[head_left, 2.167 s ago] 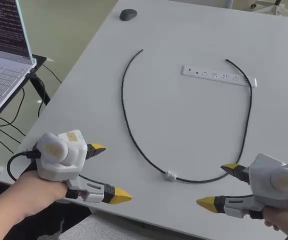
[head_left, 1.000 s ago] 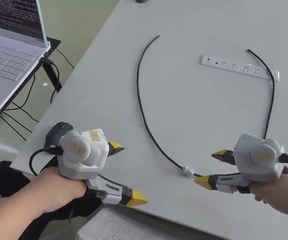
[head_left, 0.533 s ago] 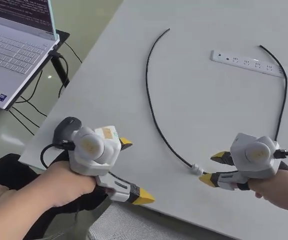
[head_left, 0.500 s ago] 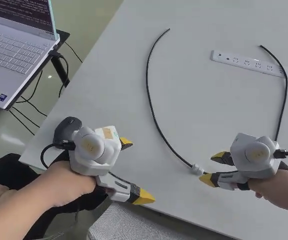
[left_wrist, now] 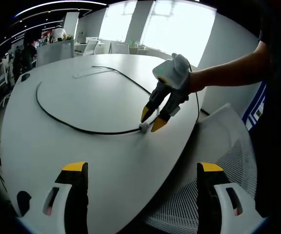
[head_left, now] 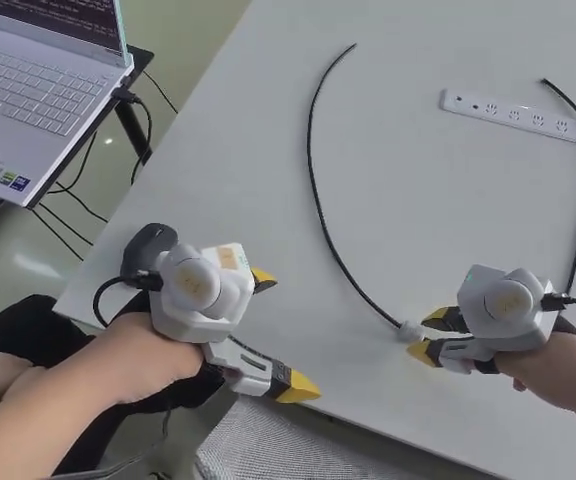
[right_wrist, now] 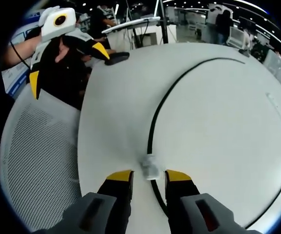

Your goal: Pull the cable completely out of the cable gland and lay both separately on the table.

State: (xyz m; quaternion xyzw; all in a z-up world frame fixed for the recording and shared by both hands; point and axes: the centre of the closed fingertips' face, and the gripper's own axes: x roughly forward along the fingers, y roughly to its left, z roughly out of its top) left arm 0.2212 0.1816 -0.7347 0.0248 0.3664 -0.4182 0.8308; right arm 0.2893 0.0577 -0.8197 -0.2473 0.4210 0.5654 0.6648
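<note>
Right gripper view: jaws of the right gripper (right_wrist: 148, 176) stand slightly apart, small white plastic cable gland (right_wrist: 150, 168) just ahead at twelve o'clock, thin black cable (right_wrist: 155, 117) arcing toward one across the white table (right_wrist: 218, 122). Left gripper (left_wrist: 142, 166) gapes, empty. Pinch the gland's body squarely, I'd say, not the cable.

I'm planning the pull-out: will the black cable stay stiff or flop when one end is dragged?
Probably floppy: the cable lies in a long loose curve on the table, so it should bend and trail. It looks thin, so likely light. The small cable gland on it may slide along unless held.
</note>
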